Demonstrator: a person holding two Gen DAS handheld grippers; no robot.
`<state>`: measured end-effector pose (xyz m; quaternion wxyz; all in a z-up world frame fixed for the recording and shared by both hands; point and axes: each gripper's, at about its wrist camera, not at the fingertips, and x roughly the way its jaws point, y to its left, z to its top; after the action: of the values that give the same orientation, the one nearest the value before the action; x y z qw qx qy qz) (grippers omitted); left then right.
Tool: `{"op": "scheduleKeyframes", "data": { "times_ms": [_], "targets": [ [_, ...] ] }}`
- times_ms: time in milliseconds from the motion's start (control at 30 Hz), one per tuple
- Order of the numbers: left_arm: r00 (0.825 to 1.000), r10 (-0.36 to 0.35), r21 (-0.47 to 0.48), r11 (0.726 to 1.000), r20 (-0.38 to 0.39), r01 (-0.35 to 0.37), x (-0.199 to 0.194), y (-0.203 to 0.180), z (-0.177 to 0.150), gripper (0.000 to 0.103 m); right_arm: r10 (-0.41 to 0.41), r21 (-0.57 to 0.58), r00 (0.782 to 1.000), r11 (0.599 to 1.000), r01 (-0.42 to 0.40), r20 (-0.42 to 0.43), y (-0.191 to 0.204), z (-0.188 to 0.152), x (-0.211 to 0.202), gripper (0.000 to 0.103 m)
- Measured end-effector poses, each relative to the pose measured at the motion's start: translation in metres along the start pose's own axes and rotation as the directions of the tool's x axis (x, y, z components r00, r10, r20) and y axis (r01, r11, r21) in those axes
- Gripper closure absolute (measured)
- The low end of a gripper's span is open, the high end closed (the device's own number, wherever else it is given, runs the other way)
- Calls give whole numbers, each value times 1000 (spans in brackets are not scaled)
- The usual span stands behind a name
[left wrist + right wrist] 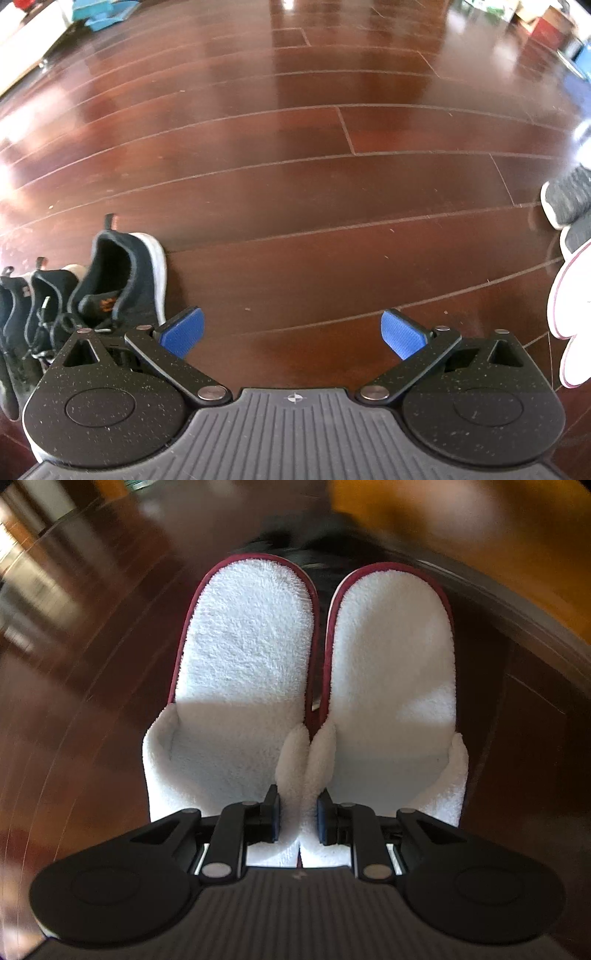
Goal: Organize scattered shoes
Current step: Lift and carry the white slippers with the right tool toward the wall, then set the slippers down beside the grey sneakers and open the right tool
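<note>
In the right wrist view my right gripper (pixel 298 818) is shut on a pair of white terry slippers (pixel 243 672) with dark red trim. Its pads pinch the two inner edges together and the toes point away from me. The background there is blurred. In the left wrist view my left gripper (pixel 292 332) is open above bare floor, nothing between its blue pads (pixel 184 330). Black sneakers (pixel 122 284) with white soles stand in a row at the lower left, just beside the left finger. The white slippers (pixel 570 317) show at the right edge, below grey knit shoes (pixel 565 197).
Dark red wooden floorboards (pixel 295 166) stretch ahead. Boxes and clutter (pixel 546 18) lie at the far right, blue items (pixel 99 14) and a pale board at the far left. A dark wooden furniture edge (pixel 517 635) curves along the right of the slippers.
</note>
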<state>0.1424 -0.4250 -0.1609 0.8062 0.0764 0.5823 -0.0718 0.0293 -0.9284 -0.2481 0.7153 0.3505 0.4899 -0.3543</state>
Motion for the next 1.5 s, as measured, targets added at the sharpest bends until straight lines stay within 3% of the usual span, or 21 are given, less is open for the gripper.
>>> {"op": "scheduleKeyframes", "data": {
  "times_ms": [300, 567, 1067, 1167, 1267, 1500],
  "targets": [
    [1000, -5, 78, 997, -5, 6, 19, -59, -12, 0, -61, 120, 998, 991, 62, -17, -106, 67, 58, 82],
    [1000, 12, 90, 996, 6, -12, 33, -86, -15, 0, -95, 148, 994, 984, 101, -47, -104, 101, 112, 82],
    [999, 52, 71, 996, 9, -52, 42, -83, -17, 0, -151, 179, 985, 970, 164, -82, -104, 156, 201, 82],
    [998, 62, 54, 997, 19, -63, 40, -78, -16, 0, -163, 189, 984, 966, 174, -72, -105, 161, 209, 76],
    [996, 76, 28, 997, 37, -77, 32, -71, -15, 0, -190, 208, 980, 958, 200, -64, -105, 168, 213, 57],
    [989, 123, -100, 988, 81, -115, 7, -43, -14, 0, -163, 140, 985, 976, 169, -51, -98, 186, 193, 54]
  ]
}}
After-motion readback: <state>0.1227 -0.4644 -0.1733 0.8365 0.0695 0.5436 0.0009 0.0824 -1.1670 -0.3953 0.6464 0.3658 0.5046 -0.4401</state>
